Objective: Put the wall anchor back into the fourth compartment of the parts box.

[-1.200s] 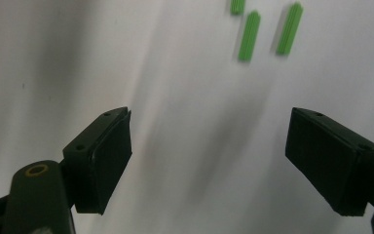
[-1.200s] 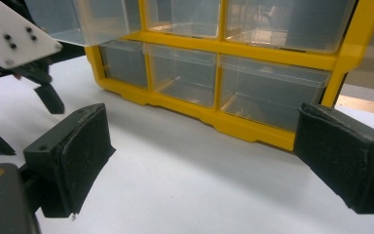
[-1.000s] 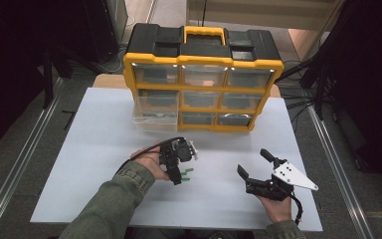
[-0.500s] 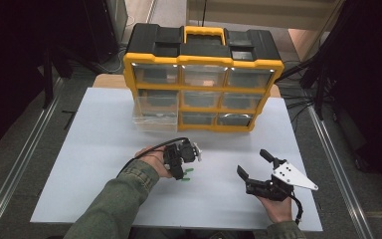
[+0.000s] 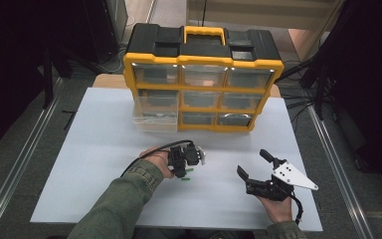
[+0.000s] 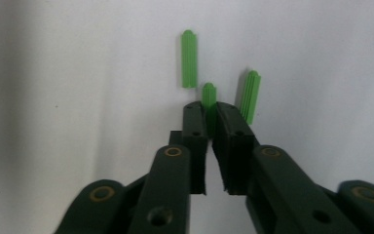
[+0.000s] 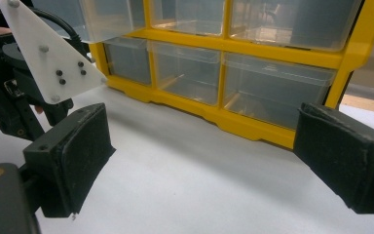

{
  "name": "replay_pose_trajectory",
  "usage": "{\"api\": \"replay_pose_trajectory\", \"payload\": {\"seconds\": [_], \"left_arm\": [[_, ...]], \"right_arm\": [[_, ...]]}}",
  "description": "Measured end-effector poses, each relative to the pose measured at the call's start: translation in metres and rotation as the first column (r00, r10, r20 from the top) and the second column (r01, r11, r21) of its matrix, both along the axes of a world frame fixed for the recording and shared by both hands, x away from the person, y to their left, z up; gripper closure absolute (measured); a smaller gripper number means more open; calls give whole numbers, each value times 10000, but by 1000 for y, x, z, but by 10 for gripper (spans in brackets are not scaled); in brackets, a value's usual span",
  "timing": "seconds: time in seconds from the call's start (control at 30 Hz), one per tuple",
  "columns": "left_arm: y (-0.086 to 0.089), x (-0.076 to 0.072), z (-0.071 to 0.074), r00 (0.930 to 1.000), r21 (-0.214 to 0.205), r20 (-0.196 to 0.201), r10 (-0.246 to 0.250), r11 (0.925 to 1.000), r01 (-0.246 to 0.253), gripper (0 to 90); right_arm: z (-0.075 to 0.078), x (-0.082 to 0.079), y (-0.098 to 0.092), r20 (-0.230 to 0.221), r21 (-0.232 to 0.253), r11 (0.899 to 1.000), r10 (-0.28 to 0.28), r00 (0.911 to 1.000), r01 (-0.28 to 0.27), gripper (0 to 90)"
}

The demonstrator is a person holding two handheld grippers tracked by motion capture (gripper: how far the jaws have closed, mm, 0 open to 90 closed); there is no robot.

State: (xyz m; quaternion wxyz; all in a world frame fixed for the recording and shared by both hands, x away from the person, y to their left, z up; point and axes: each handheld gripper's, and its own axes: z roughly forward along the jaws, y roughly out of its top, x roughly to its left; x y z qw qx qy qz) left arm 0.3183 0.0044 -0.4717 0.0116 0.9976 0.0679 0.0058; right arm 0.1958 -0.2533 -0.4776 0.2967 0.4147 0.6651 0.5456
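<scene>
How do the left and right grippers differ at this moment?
The left gripper is shut on a green wall plug, its jaws having just been closing; the right gripper stands wide open with nothing between its pads. In the high view the left gripper points down at the white table over the plugs, while the right gripper lies low, aimed toward the yellow drawer organizer. Both are black, two-jawed and hand-held.
</scene>
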Motion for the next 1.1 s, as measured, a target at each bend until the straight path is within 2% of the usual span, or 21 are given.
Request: {"api": "replay_pose_trajectory", "payload": {"seconds": [0.03, 0.1, 0.27, 0.33, 0.4, 0.47, 0.5, 0.53, 0.57, 0.63, 0.67, 0.7, 0.77, 0.8, 0.83, 0.93, 0.97, 1.0, 1.03, 1.1], "left_arm": [[0, 0, 1, 9992, 120, 44, -386, 9992, 385, 838], [0, -1, 1, 9981, 184, 197, -576, 9982, 573, 844], [0, -4, 3, 9977, 124, 423, -530, 9985, 525, 845], [2, -4, 11, 9973, -77, 481, -548, 9984, 552, 845], [3, -4, 15, 9968, -90, 515, -606, 9981, 611, 845], [8, -7, 28, 9968, -295, 537, -589, 9977, 605, 845], [9, -8, 34, 9964, -268, 588, -606, 9977, 623, 845], [9, -8, 34, 9964, -268, 588, -606, 9977, 623, 845], [12, -8, 47, 9955, -351, 747, -576, 9976, 604, 844], [15, -8, 64, 9965, -623, 791, -258, 9976, 308, 844], [15, -8, 64, 9965, -623, 791, -258, 9976, 308, 844], [18, -6, 83, 9952, -894, 967, -177, 9956, 264, 844], [21, -5, 104, 9924, -998, 1225, -112, 9947, 236, 845], [21, -5, 104, 9924, -998, 1225, -112, 9947, 236, 844], [24, -3, 126, 9889, -1039, 1487, -74, 9943, 231, 844], [27, -2, 157, 9782, -886, 2078, 22, 9959, 166, 844], [27, -2, 157, 9782, -886, 2078, 22, 9959, 166, 844], [27, -2, 167, 9754, -841, 2206, -5, 9963, 196, 844], [28, -1, 186, 9691, -760, 2467, -62, 9968, 257, 844], [29, 2, 201, 9622, -737, 2725, -53, 9969, 263, 844]], "right_arm": [[0, 0, 0, -4, -3, 10000, 2, 10000, -2, 72], [0, 0, 0, -3, -6, 10000, 7, 10000, -7, 72], [0, 0, 0, -34, -11, 10000, 8, 10000, -8, 72], [0, 0, 0, -23, -19, 10000, -2, 10000, 2, 72], [-1, 0, 0, -48, -14, 10000, -10, 10000, 10, 72], [-1, 0, 0, -43, -43, 10000, -11, 10000, 11, 72], [-1, 0, 0, -45, -41, 10000, -14, 10000, 14, 72], [-1, 0, 0, -47, -36, 10000, -23, 10000, 23, 72], [-1, 1, 0, -37, -43, 10000, -33, 10000, 33, 72], [-1, 1, 0, -36, -61, 10000, -49, 10000, 48, 72], [-1, 1, 0, -36, -61, 10000, -49, 10000, 48, 72], [-1, 1, 0, -29, -75, 10000, -54, 10000, 53, 72], [-1, 1, 0, -40, -93, 9999, -70, 10000, 69, 72], [-1, 1, 0, -49, -79, 9999, -72, 10000, 72, 72], [-1, 1, 0, -55, -60, 10000, -69, 10000, 69, 72], [-1, 0, 0, -46, -36, 10000, -70, 10000, 70, 72], [-1, 0, 0, -49, -49, 10000, -70, 10000, 70, 72], [-1, 0, 0, -49, -49, 10000, -70, 10000, 70, 72], [-1, 0, 0, -90, -46, 10000, -83, 9999, 83, 72], [-2, 0, 0, -112, -92, 9999, -96, 9999, 95, 72]]}}
